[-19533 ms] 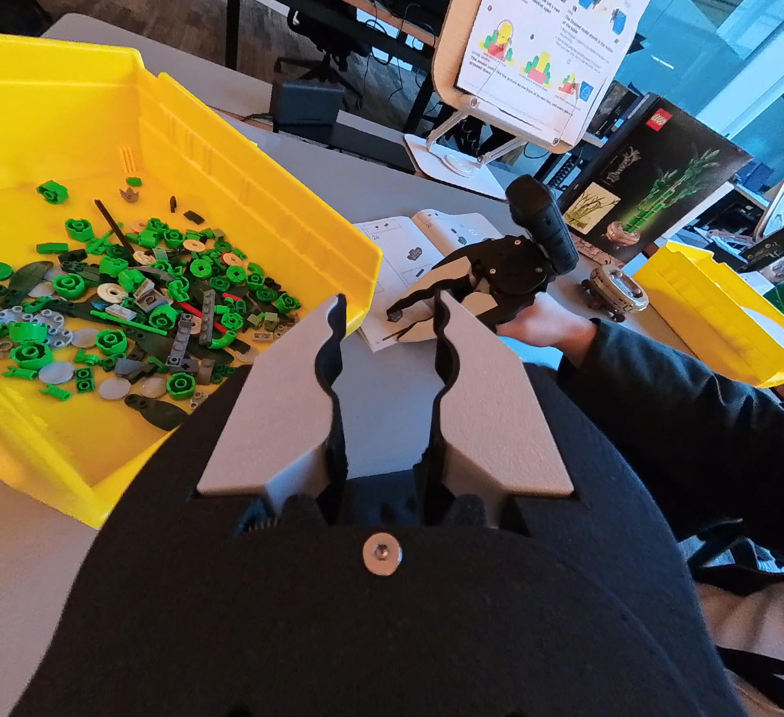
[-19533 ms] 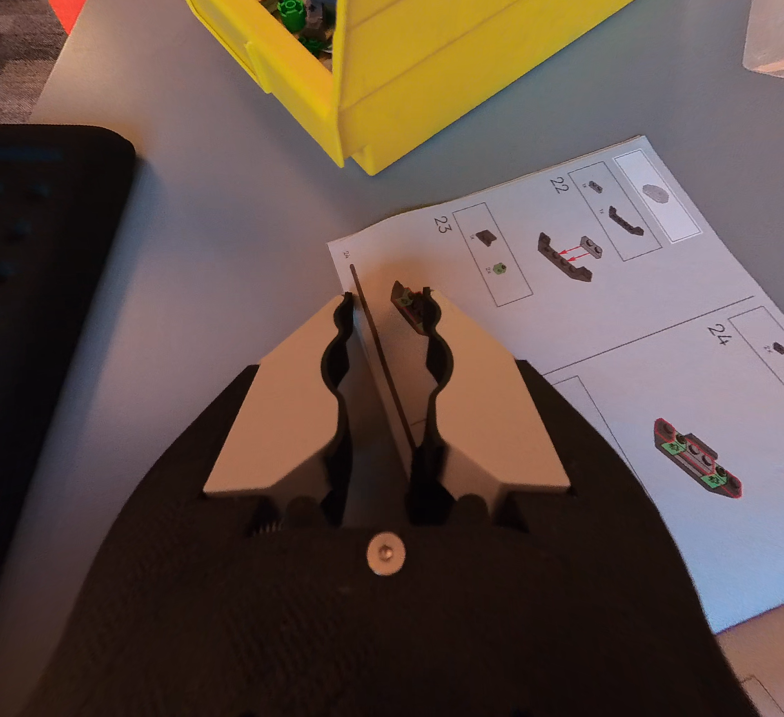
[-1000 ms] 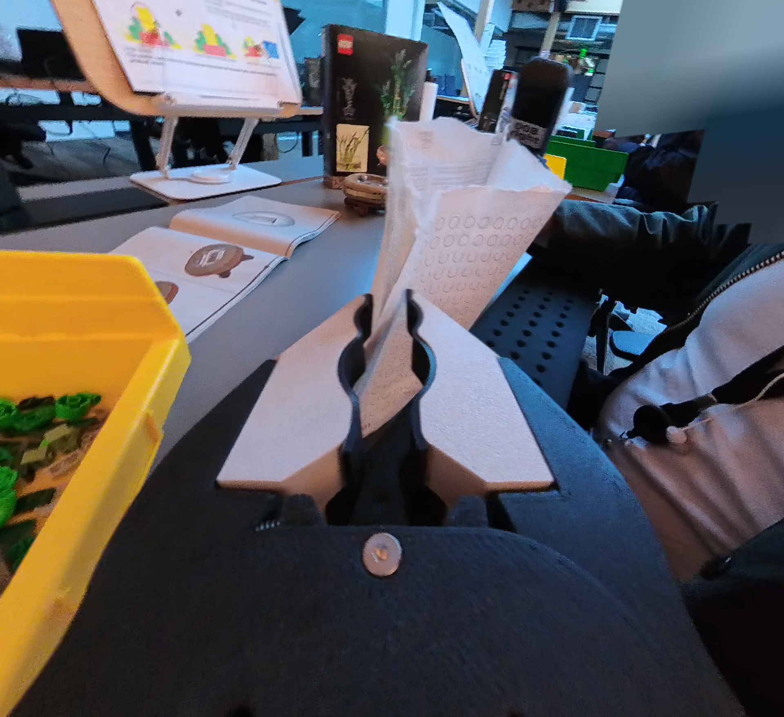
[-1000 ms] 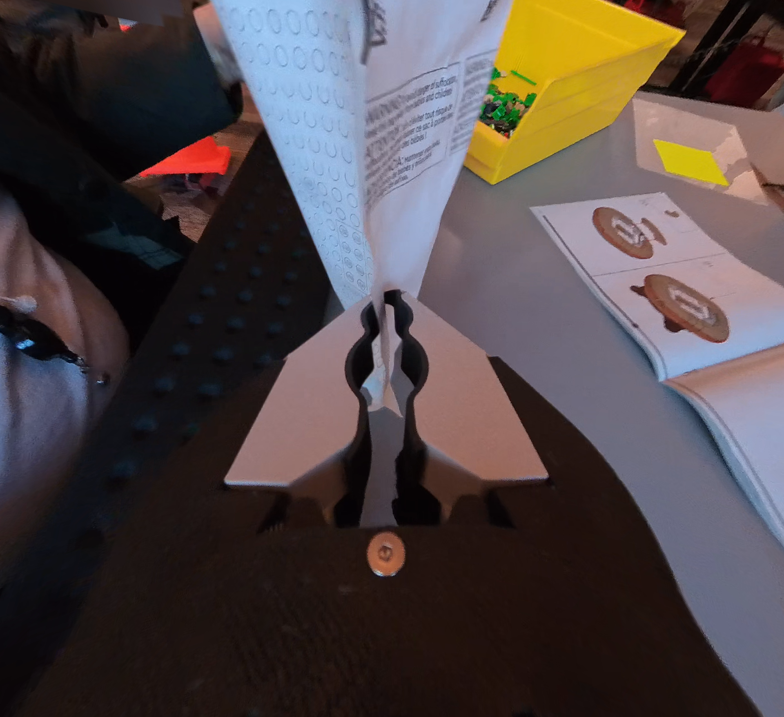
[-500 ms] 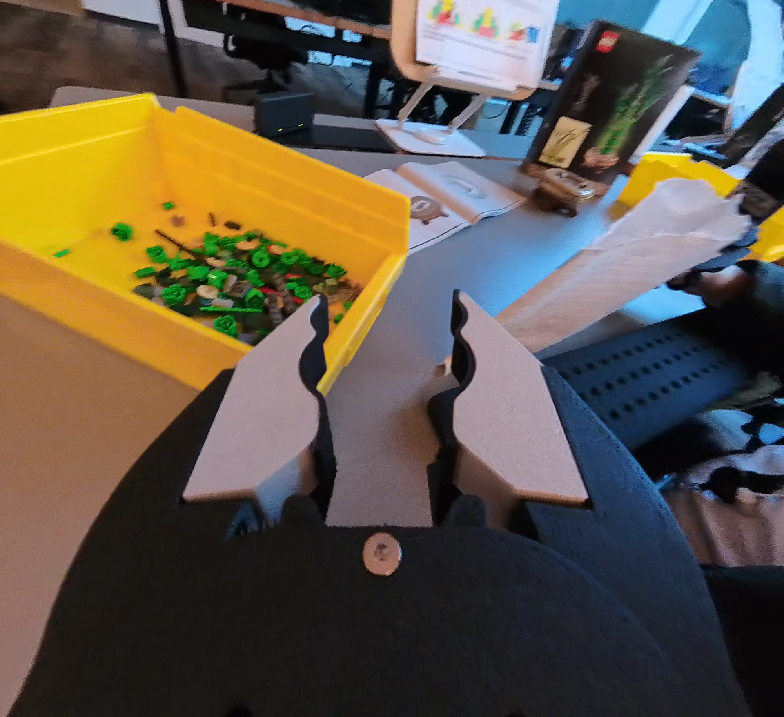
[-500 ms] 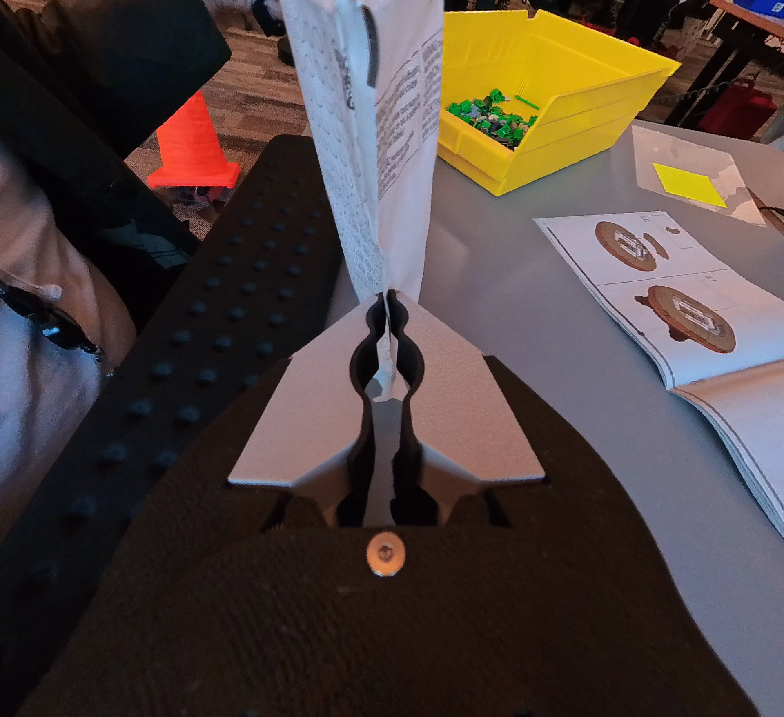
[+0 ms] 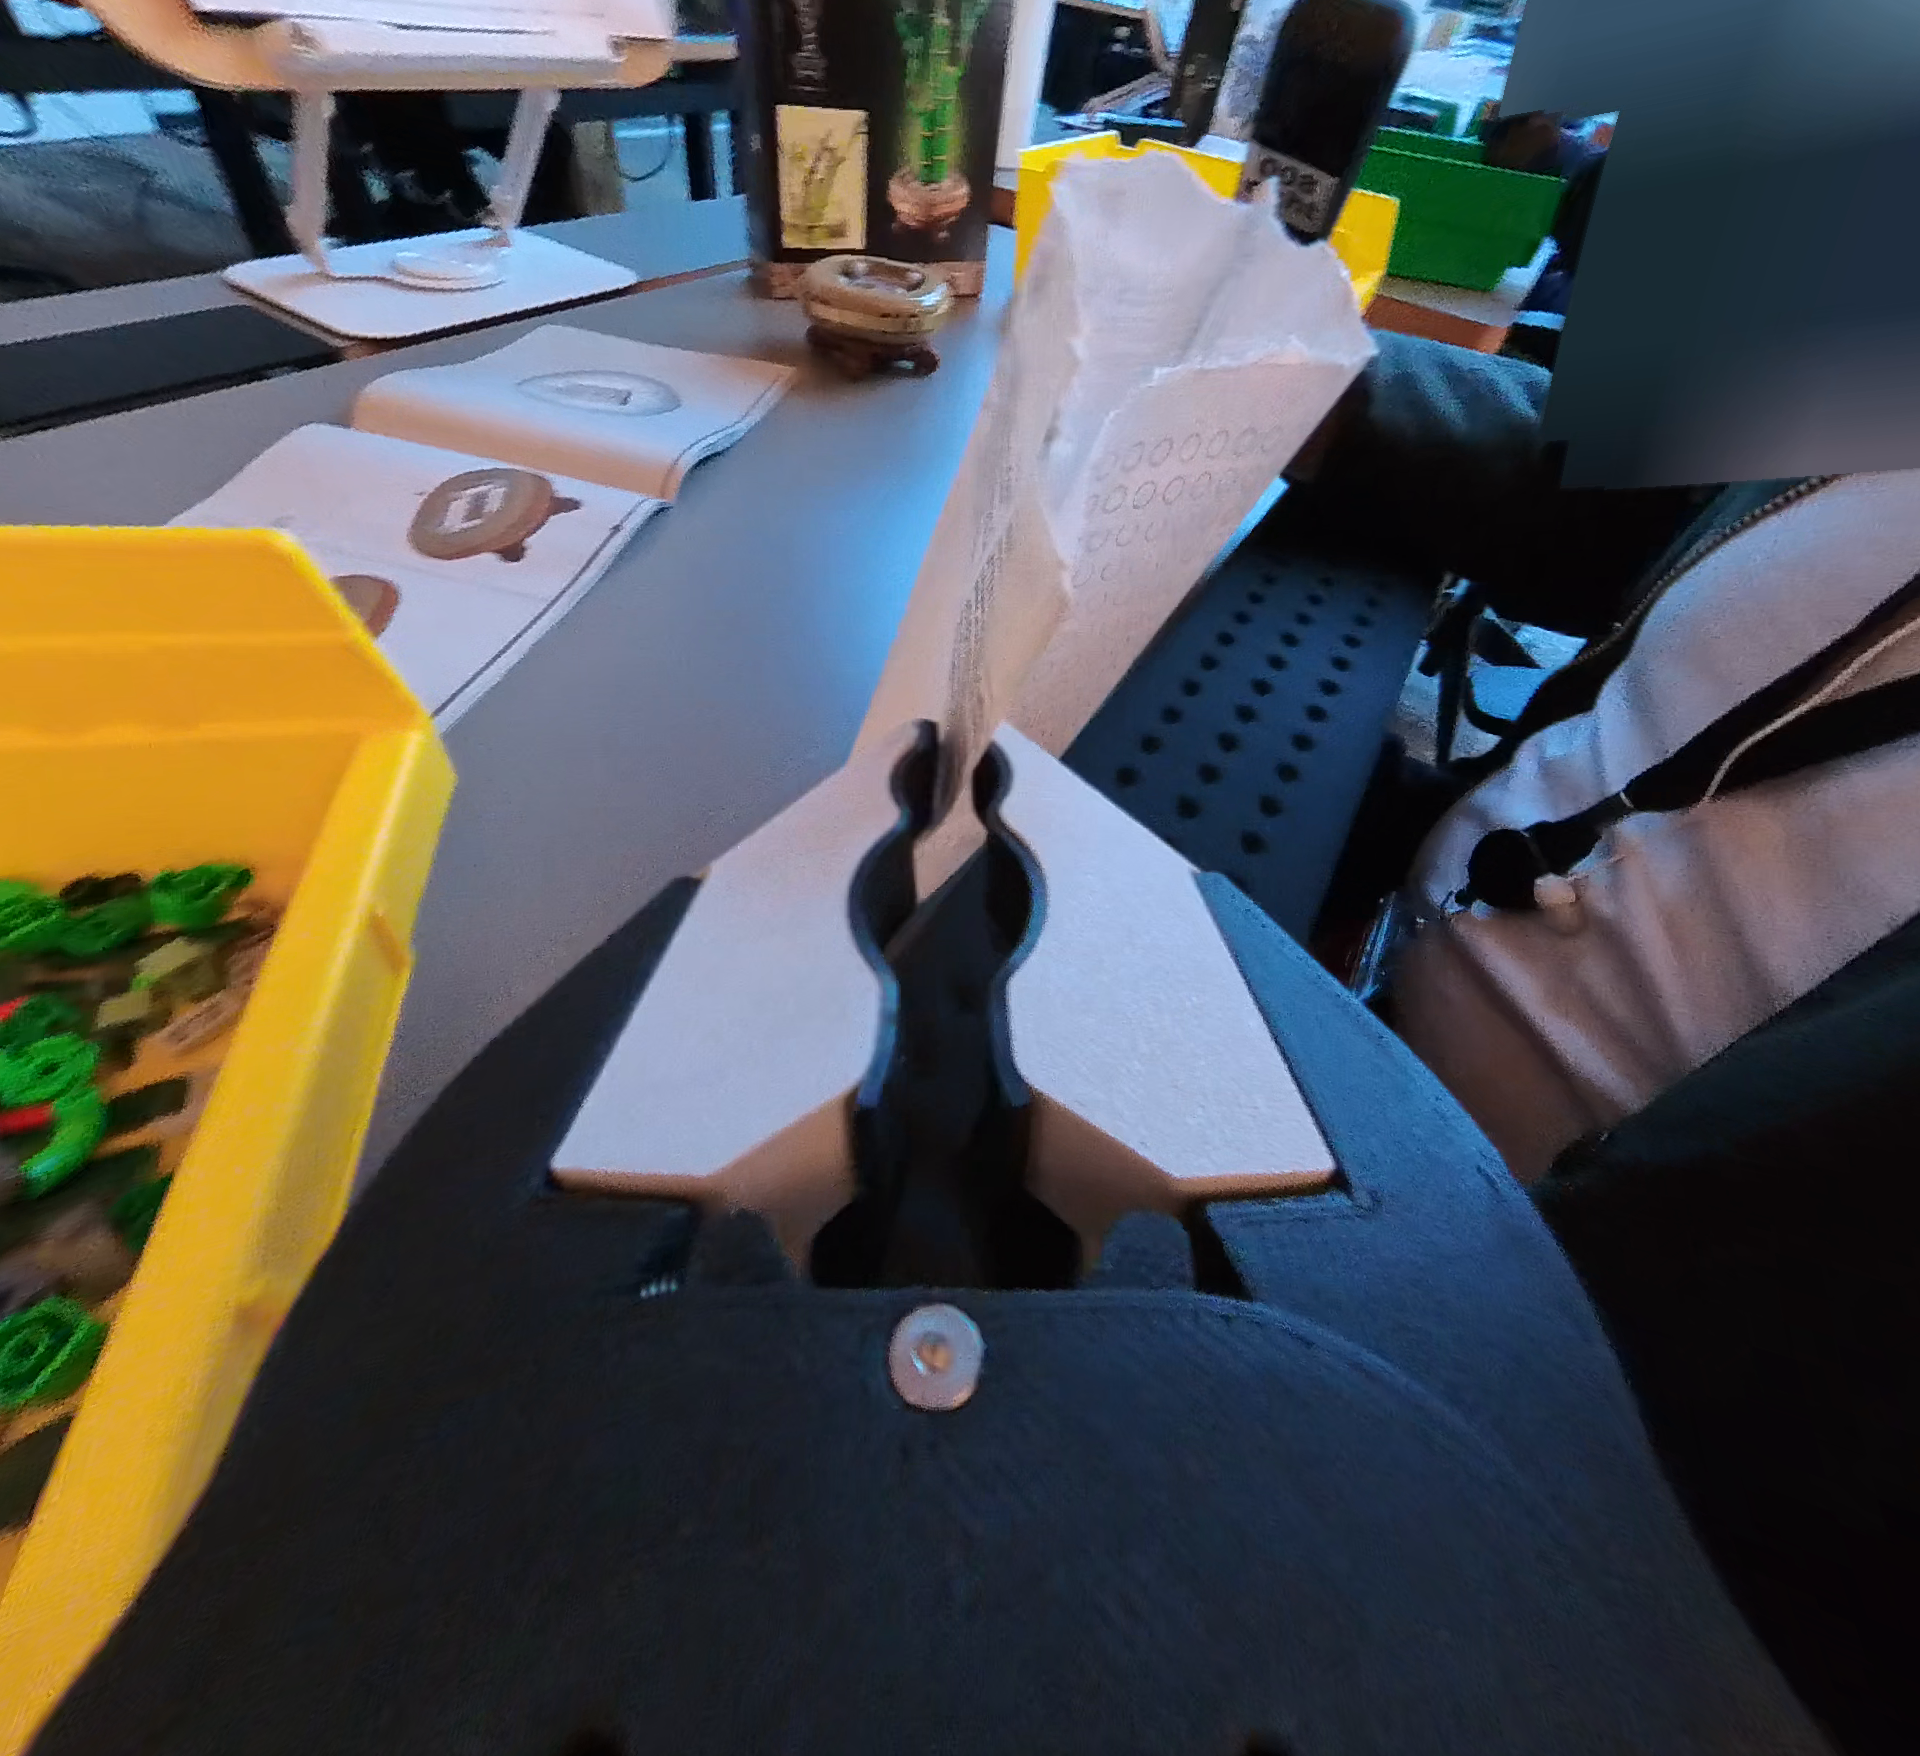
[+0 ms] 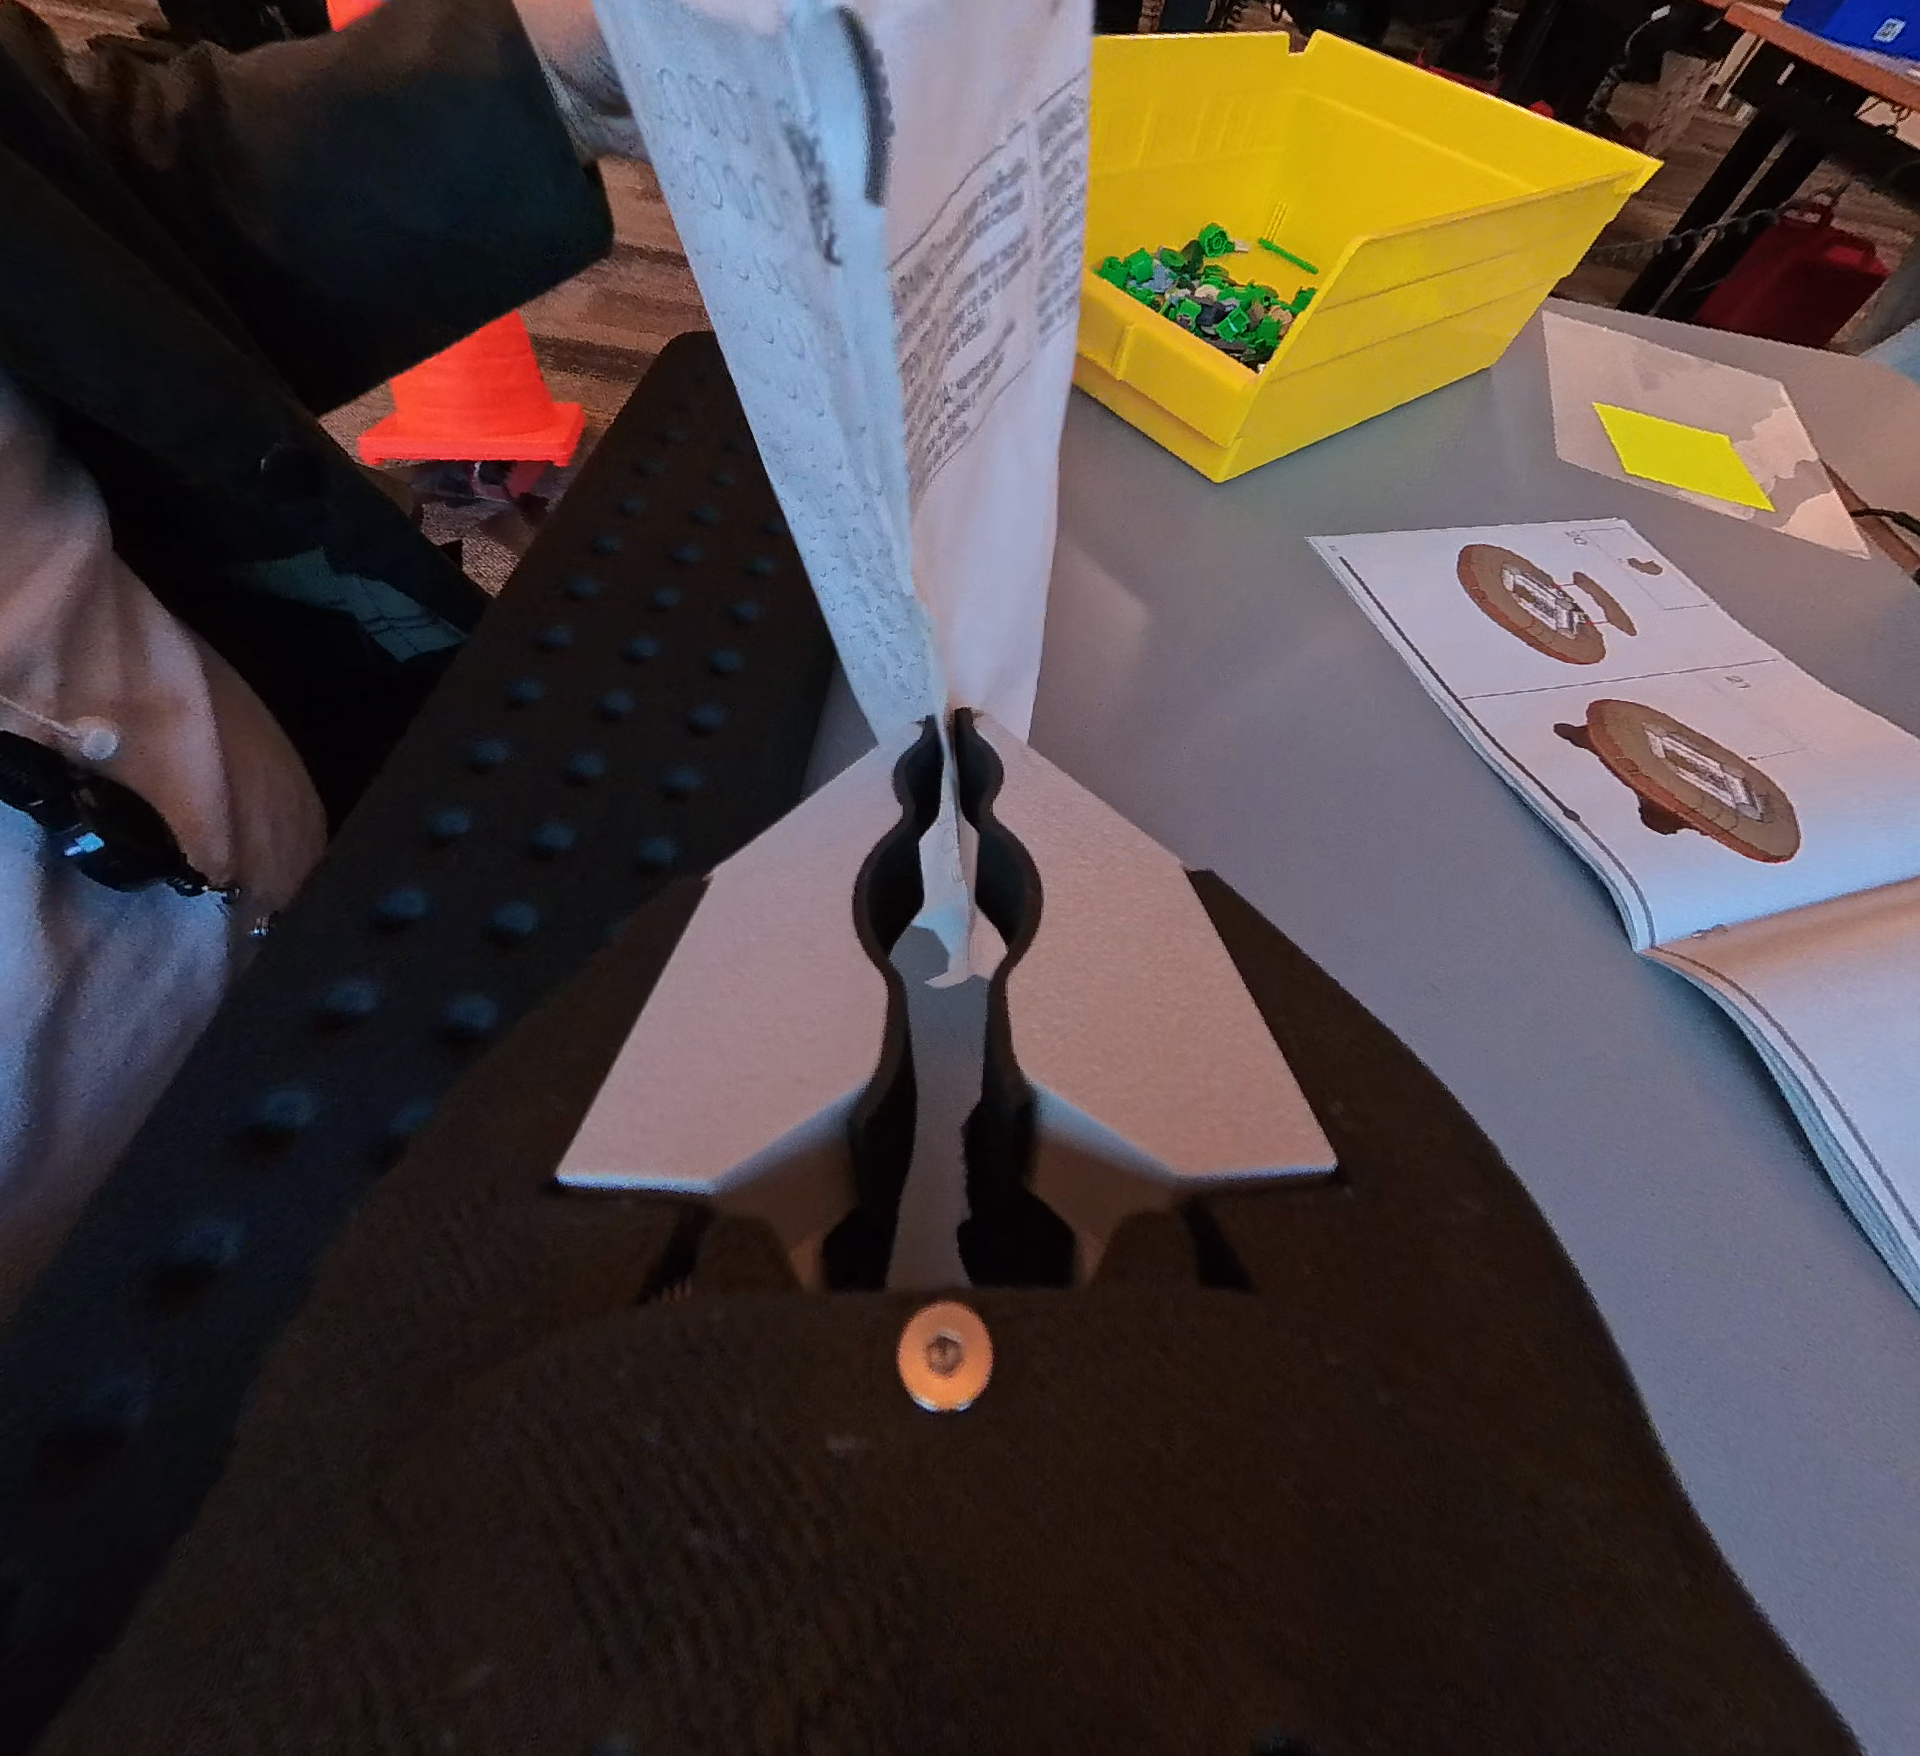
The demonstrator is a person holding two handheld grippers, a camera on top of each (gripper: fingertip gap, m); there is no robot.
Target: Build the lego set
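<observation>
Cool daylight is coming in from windows at about 1 o'clock in the left wrist view, leaving the far room bright and washed out. Motion blur is softening the whole of that view: the green plastic bricks (image 7: 52,1062) at 9 o'clock are smearing, and the printing on the white paper bag (image 7: 1132,480) is smudging. The right wrist view is looking warmer and dimmer, with a soft sheen lying on the grey counter (image 8: 1299,771). Fisheye distortion is bending straight edges near both frames' borders.
</observation>
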